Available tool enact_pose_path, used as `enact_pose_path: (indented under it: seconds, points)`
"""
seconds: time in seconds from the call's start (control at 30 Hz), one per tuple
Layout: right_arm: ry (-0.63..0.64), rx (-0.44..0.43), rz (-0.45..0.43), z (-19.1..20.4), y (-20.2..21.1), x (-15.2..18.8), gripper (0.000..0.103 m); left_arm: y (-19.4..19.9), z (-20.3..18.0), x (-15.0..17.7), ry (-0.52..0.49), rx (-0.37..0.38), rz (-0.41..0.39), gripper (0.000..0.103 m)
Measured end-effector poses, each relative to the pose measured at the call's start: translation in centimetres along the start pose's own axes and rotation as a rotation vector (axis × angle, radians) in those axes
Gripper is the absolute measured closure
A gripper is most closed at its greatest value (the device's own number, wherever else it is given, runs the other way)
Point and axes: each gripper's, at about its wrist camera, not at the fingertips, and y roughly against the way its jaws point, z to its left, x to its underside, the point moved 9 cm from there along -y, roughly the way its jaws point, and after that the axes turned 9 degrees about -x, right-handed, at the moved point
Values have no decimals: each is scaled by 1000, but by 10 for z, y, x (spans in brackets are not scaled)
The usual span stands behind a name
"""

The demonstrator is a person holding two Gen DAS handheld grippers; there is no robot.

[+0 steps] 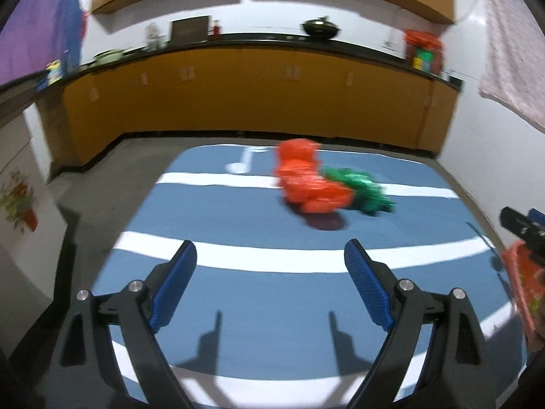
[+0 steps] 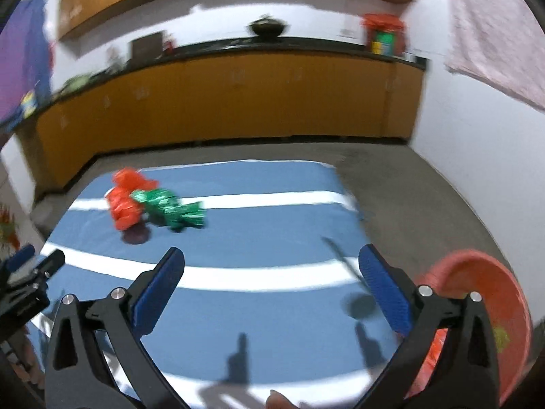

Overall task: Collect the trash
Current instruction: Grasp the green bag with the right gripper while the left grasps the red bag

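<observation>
A crumpled orange wrapper (image 1: 306, 184) and a crumpled green wrapper (image 1: 361, 189) lie touching each other on a blue mat with white stripes (image 1: 238, 211). My left gripper (image 1: 270, 255) is open and empty, above the mat, short of the wrappers. In the right wrist view the orange wrapper (image 2: 126, 201) and the green wrapper (image 2: 172, 206) lie far left on the mat (image 2: 272, 225). My right gripper (image 2: 270, 260) is open and empty, above the mat. An orange-red basin (image 2: 490, 310) sits at the mat's right edge, just right of the right gripper.
Orange cabinets (image 1: 245, 99) under a dark counter run along the back wall. Grey floor (image 2: 402, 184) surrounds the mat. A pink cloth (image 2: 494, 34) hangs at the right. The right gripper (image 1: 524, 231) and the basin's edge (image 1: 521, 289) show at the left view's right edge.
</observation>
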Motion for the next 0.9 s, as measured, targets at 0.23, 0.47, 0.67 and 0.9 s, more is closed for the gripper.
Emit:
enact_pose_path:
  seconds: [0.23,0.47,0.67,0.9]
  points:
    - [171,-121,47,57,-86,-25,15,-30,40,-10,49,-51,7,17]
    - [151,-171,146,63,-134,-26,36,-58,44,-23,79,-52,26,17]
    - [161,-220,210,74,-142,-17,65,-64,37,-30,84,-38,29,17]
    - [44,-213,209,42,-123,-11,74,-69,4,-41,63,24,43,17]
